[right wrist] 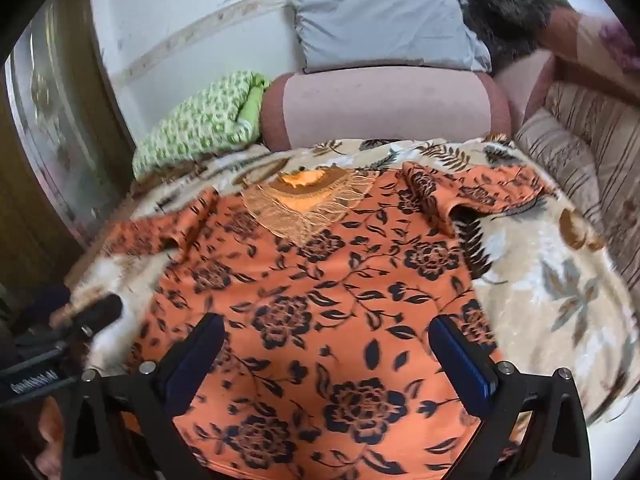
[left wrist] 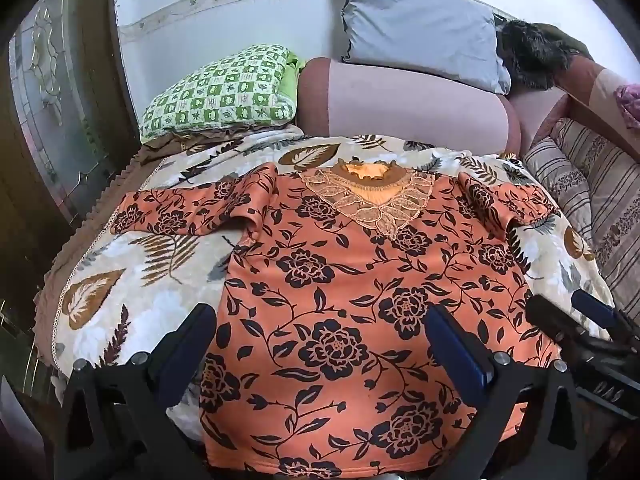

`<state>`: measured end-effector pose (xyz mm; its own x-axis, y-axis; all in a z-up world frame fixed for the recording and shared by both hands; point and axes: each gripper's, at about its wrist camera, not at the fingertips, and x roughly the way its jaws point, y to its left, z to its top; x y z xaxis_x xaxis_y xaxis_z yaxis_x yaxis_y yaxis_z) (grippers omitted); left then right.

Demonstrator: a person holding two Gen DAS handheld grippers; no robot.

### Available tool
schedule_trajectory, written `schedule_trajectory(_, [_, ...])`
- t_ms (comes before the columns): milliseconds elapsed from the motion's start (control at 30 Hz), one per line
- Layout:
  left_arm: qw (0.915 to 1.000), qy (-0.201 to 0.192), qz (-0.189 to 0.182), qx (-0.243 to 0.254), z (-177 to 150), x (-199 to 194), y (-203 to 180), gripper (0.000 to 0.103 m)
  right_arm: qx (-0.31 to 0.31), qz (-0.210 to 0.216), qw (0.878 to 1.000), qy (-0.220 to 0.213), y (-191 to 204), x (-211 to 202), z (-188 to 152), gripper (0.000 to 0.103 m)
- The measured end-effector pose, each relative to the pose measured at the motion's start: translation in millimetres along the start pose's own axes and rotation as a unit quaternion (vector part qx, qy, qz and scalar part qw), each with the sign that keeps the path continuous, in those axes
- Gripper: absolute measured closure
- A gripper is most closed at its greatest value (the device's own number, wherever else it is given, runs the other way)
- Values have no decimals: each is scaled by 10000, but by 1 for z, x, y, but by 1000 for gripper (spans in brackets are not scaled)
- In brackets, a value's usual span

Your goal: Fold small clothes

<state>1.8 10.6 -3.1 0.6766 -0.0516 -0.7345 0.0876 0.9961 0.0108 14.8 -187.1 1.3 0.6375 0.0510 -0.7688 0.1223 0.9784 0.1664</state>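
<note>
An orange top with black flowers (left wrist: 360,280) lies spread flat on a leaf-patterned blanket (left wrist: 132,288), lace neckline (left wrist: 368,196) at the far side, both short sleeves out. My left gripper (left wrist: 320,320) is open above the hem's left part, holding nothing. My right gripper (right wrist: 328,332) is open above the hem's right part of the same top (right wrist: 320,280), holding nothing. The right gripper also shows at the right edge of the left wrist view (left wrist: 568,320); the left gripper shows at the left edge of the right wrist view (right wrist: 92,316).
A green checked pillow (left wrist: 224,92), a pink bolster (left wrist: 400,100) and a grey pillow (left wrist: 420,28) lie at the far side against the wall. Striped cushions (left wrist: 592,184) line the right. The blanket's left edge (left wrist: 80,240) drops beside a wooden door.
</note>
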Motion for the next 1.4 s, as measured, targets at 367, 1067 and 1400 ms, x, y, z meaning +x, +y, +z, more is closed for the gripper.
schedule_trajectory(367, [9999,-3,-154,-72,-2,2,3,0,27,-17,9986,-520,0,-12,5,0])
schedule_trajectory(1067, [9983,285,-388,-329,-5,15,16,0,-342,-407,9983,-227,8,-5,5,0])
schedule_trajectory(1400, [9971,467,-458,-378,-5,19,18,0,-341,-414,9984,-190,8,-3,4,0])
